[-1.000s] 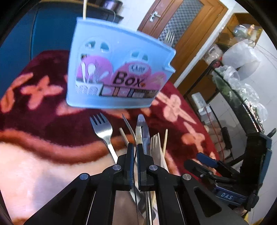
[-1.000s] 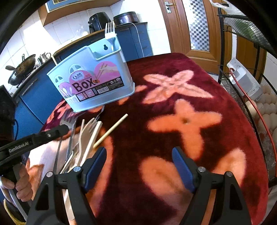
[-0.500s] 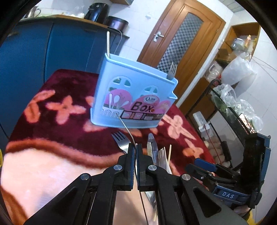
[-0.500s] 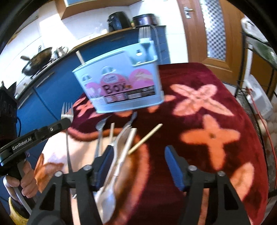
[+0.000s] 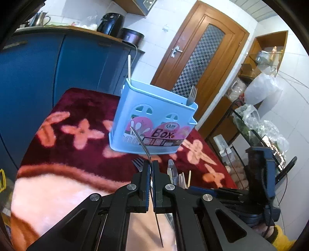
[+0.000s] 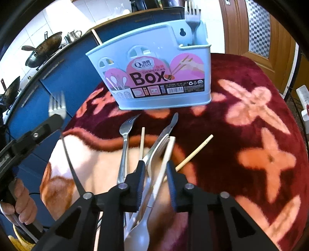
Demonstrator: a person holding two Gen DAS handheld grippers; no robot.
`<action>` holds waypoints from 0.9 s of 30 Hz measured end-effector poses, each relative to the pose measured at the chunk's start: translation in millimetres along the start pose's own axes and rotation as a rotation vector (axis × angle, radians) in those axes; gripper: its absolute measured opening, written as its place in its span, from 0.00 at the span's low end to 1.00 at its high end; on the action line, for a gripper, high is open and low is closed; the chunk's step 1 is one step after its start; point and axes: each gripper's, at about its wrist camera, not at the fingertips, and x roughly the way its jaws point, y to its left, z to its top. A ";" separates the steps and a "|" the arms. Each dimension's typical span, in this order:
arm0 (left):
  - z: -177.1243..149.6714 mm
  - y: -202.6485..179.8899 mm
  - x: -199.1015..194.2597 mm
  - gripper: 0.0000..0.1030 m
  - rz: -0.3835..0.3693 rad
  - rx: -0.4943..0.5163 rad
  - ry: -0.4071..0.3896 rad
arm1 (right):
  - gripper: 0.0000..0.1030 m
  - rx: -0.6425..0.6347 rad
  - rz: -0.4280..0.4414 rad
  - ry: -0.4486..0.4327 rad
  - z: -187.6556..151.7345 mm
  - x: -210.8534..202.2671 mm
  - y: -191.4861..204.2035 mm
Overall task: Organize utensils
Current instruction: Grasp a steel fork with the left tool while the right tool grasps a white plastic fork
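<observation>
1. Jaws of the left gripper are clamped on a fork, lifted clear of the desk; right gripper jaws stand apart over the utensil pile.
2. Caddy reads "Qinar CHOPSTICKS Box".
3. It holds one fork and one chopstick; another fork, a knife and two chopsticks lie loose.

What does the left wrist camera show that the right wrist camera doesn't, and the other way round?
Only the left wrist view shows the kettle on the counter and the shelf with bags. Only the right wrist view shows the woks, the held fork's tines and the spoon under the open right gripper. Both show the blue box, the blanket and the left gripper shut on that fork.
</observation>
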 end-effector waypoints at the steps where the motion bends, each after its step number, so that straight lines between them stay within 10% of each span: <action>1: 0.3 0.6 -0.5 0.01 0.000 -0.001 -0.002 | 0.16 0.005 0.003 0.006 1.3 1.8 -0.9; 22: 3.3 0.8 -3.7 0.01 0.006 -0.005 -0.013 | 0.08 -0.001 0.036 0.006 -0.5 -5.9 -5.0; 27: 3.0 0.5 -3.7 0.01 0.006 -0.004 -0.014 | 0.38 0.048 0.038 0.060 4.1 -1.7 -7.4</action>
